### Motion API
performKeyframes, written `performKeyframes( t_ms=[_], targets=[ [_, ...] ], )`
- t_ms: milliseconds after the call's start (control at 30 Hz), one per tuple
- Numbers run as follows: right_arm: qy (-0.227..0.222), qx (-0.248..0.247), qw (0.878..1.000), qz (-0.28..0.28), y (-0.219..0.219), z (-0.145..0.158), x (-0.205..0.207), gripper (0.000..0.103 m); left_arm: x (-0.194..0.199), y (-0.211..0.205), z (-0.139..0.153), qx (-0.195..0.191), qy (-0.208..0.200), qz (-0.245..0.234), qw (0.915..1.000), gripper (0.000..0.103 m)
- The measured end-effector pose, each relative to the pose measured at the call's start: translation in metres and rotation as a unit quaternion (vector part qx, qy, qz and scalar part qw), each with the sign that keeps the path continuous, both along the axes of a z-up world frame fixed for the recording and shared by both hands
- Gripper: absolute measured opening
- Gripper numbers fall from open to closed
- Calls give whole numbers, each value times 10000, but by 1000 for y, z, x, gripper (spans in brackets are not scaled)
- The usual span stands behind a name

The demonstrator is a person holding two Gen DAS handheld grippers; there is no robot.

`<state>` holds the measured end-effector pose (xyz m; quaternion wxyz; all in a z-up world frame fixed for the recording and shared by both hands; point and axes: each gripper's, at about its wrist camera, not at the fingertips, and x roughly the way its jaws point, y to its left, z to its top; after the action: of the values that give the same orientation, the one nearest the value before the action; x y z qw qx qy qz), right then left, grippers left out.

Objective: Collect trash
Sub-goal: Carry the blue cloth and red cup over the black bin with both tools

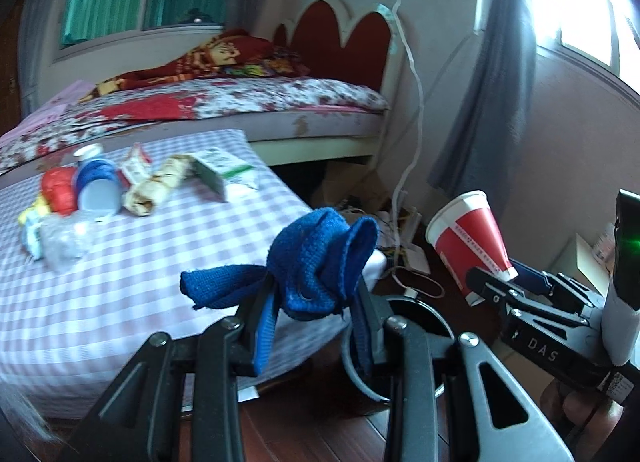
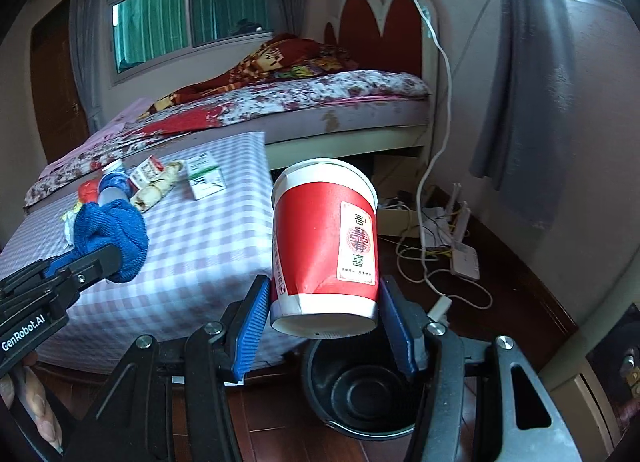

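My left gripper (image 1: 316,294) is shut on a crumpled blue knitted cloth (image 1: 316,258), held in the air past the table's corner. That cloth (image 2: 116,234) and the left gripper (image 2: 96,258) also show at the left of the right wrist view. My right gripper (image 2: 324,302) is shut on a red paper cup (image 2: 324,238) with a white rim and a label, gripped near its base. The cup (image 1: 468,238) and the right gripper (image 1: 492,282) appear at the right of the left wrist view. A black bin (image 2: 360,386) stands on the floor directly below both grippers, its rim (image 1: 416,314) partly hidden.
A table with a checked cloth (image 1: 120,262) holds more litter: a blue cup (image 1: 98,185), a red wrapper (image 1: 60,189), a crumpled paper wrap (image 1: 156,185), a green-white box (image 1: 224,173) and clear plastic (image 1: 64,242). A bed (image 1: 240,101) stands behind. Cables and a white router (image 2: 464,258) lie on the wooden floor.
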<state>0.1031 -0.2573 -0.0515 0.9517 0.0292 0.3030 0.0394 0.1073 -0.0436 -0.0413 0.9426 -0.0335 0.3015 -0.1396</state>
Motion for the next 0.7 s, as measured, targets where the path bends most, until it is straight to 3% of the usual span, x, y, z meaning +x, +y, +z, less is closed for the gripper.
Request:
performKeyframes(
  t_ms=[367,700],
  targets=[
    [425,-98,9985,-329,-50,-29,-10,57,3,-65,-32,60,407,-730,9965,35],
    [998,-146,9949,-36,-70,-72,5,57,23,-97,-80,125,1022,-1088,9887,35]
  ],
)
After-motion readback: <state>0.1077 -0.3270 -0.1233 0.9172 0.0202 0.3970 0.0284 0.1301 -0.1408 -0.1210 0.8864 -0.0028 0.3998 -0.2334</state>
